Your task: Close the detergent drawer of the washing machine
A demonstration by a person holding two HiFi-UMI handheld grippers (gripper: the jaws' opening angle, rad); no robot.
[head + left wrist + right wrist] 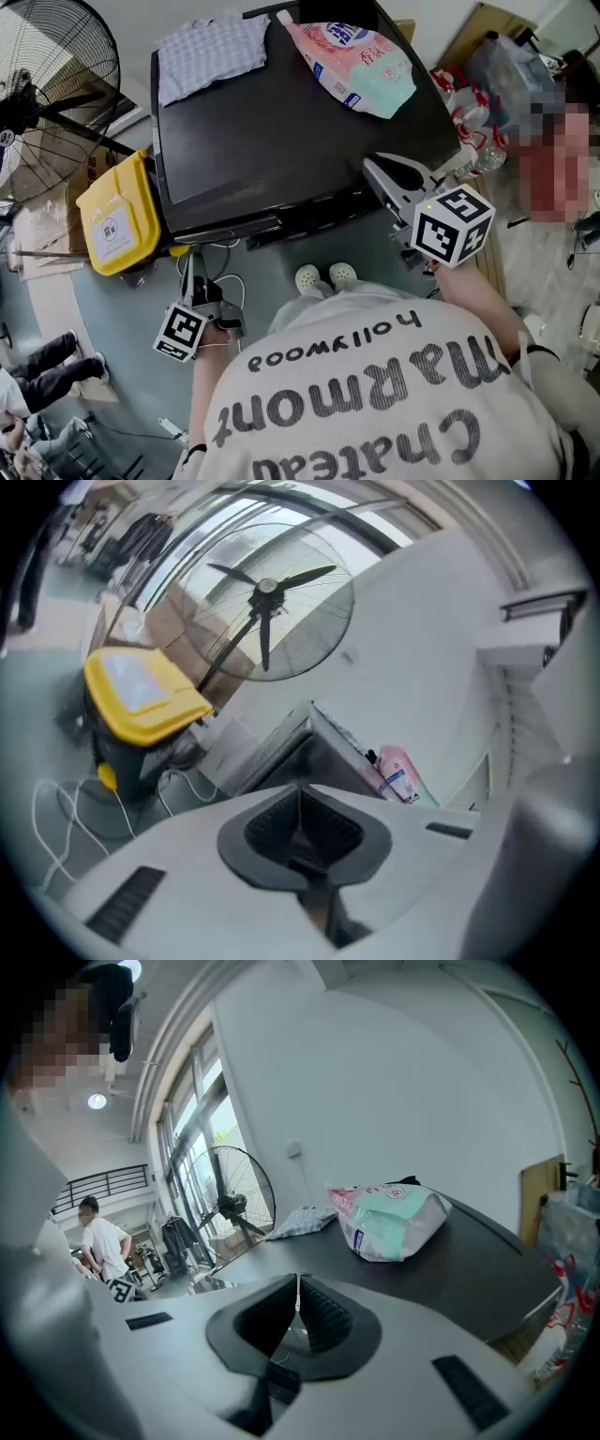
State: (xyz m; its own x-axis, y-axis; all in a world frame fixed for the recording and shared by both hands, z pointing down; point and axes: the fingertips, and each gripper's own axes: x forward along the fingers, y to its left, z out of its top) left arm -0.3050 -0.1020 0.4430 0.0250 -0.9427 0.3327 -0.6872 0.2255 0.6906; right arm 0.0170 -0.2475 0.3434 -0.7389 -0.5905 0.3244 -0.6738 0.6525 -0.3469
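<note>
Left gripper point(199, 291) is low in front of the washing machine point(281, 131), jaws together, nothing between them. Right gripper point(380, 169) is at the machine's front right corner, jaws together, empty. Detergent drawer point(234, 227) is in the machine's front face, edge-on under the top's lip; flush or not, cannot tell. 1 detergent bag point(361, 66) and 1 cloth point(211, 47) lie on the machine's top

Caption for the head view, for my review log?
Both shut and empty, the left gripper and right gripper face a dark-topped washing machine bearing a detergent bag and folded cloth.
</note>
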